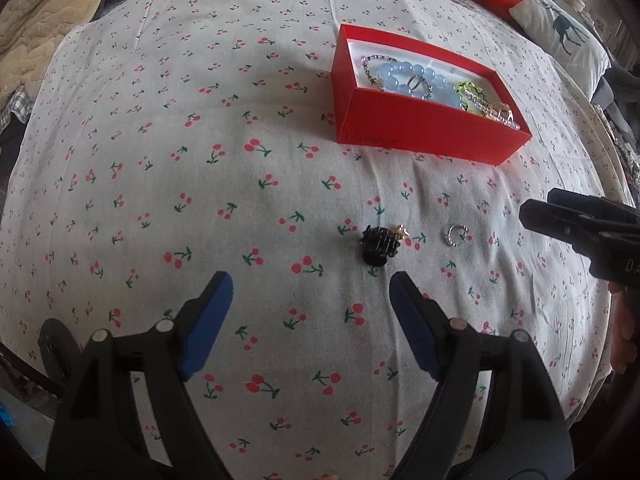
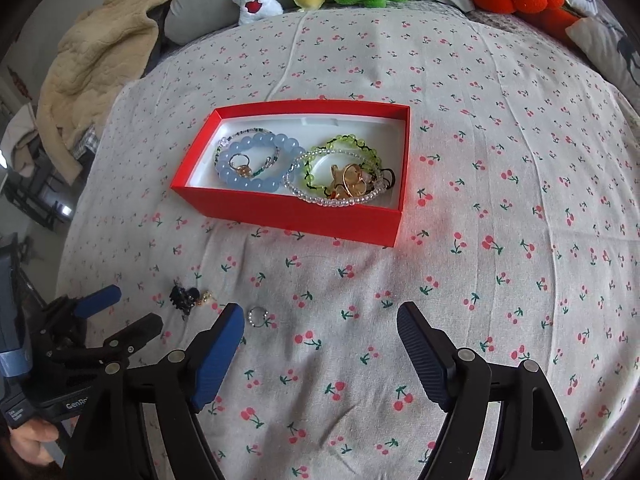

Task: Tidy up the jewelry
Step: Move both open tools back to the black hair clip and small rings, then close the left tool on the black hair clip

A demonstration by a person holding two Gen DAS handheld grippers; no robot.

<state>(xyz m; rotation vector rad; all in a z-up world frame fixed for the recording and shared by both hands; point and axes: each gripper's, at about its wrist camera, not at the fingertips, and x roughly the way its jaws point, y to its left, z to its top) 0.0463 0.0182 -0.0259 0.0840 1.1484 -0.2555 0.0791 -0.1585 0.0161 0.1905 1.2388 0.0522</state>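
Left wrist view is showing the left gripper [image 1: 310, 288] hanging over the cherry-print bedsheet [image 1: 160, 140] with its blue pads spread wide and nothing between them. Just ahead of it and a little to the right of its centre line, the black hair claw [image 1: 378, 245] is lying on the sheet, with a small gold piece [image 1: 402, 231] touching or nearly touching its right side; what that piece is stays too small to tell. Further right, the silver ring [image 1: 456, 236] is resting apart from the claw.

The left gripper looks the nearer one to the claw, which is sitting almost straight in front of its right pad. The ring is lying between the two tools, and in the right wrist view it is just beside the left fingertip of the right gripper [image 2: 320, 316], whose jaws are also standing wide and empty. The claw's teeth appear to be running roughly left to right, though the blur is making this uncertain.

The red box [image 2: 288, 212] is lying well beyond both loose pieces. Only the right wrist view is looking down into it, showing the blue bead bracelet [image 2: 256, 164], green and clear bracelets and gold pieces already inside; the left view is catching them obliquely over the near wall.
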